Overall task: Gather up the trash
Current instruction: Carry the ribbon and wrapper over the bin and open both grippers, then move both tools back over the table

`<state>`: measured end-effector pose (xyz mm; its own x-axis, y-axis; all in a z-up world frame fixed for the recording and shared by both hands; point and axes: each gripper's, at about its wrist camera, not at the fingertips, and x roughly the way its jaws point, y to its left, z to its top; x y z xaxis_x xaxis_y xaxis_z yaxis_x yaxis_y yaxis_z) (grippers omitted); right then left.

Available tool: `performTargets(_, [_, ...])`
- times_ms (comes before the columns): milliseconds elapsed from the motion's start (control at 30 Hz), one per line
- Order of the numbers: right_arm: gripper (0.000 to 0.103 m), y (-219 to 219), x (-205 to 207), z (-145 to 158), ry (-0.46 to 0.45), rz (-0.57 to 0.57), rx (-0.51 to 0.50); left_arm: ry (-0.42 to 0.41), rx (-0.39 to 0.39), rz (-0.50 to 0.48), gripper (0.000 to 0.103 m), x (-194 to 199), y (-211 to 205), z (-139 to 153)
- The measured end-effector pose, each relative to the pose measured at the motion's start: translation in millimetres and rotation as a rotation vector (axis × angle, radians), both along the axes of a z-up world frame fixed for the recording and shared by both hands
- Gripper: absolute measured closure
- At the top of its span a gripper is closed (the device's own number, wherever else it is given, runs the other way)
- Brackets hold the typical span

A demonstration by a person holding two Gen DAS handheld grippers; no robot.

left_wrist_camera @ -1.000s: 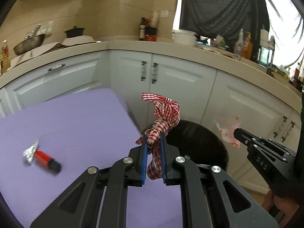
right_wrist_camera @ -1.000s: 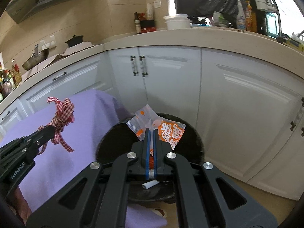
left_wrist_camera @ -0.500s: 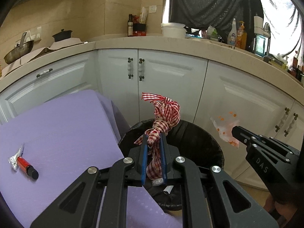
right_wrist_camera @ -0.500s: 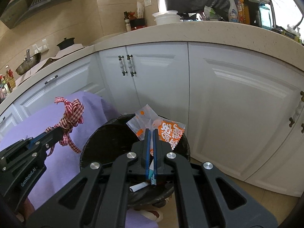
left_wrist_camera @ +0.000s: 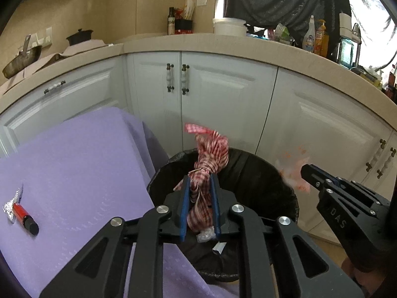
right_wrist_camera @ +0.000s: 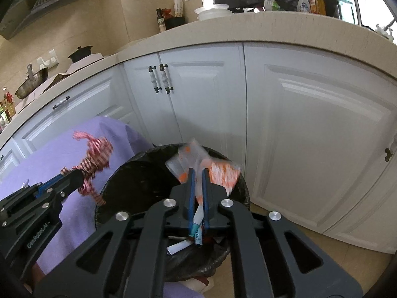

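1. Red-checked ribbon [left_wrist_camera: 208,156] is sitting between the blue pads of our left gripper [left_wrist_camera: 200,186], whose jaws have just been opening, above the black trash bin [left_wrist_camera: 263,173].
2. We are holding our right gripper [right_wrist_camera: 196,173] over the same bin; its jaws have just been parting, with the orange-white wrapper [right_wrist_camera: 218,171] between them.
3. Beside the bin, a red tube [left_wrist_camera: 23,216] is lying on the purple cloth [left_wrist_camera: 74,164].

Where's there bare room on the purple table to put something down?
The purple table is bare from the red tube and foil scrap near its left edge across to the edge by the black bin. The bin mouth is crowded: the checked ribbon and orange wrapper hang over it.
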<state>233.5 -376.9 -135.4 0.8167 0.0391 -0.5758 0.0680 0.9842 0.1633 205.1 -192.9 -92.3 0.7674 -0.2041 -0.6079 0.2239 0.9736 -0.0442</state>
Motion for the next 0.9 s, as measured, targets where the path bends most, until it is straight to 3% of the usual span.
performTargets(67, [0.08, 1, 1, -2, 0.005, -0.004, 0.003, 0.0, -0.009, 0.002, 0.079, -1, 1, 1])
performTargets(167, [0.079, 4, 1, -3, 0.006, -0.006, 0.002, -0.013, -0.014, 0.005, 0.064, -4, 5, 3])
performTargets(300, [0.079, 8, -1, -1, 0.0, -0.001, 0.008, -0.022, -0.025, 0.022, 0.057, -10, 16, 8])
performTargets(600, [0.078, 49, -9, 12, -0.024, 0.086, 0.027, -0.037, -0.018, 0.123, 0.051, -31, 74, 18])
performTargets(900, [0.078, 131, -14, 29, -0.046, 0.25, 0.032, -0.036, -0.005, 0.292, 0.05, -59, 156, 19])
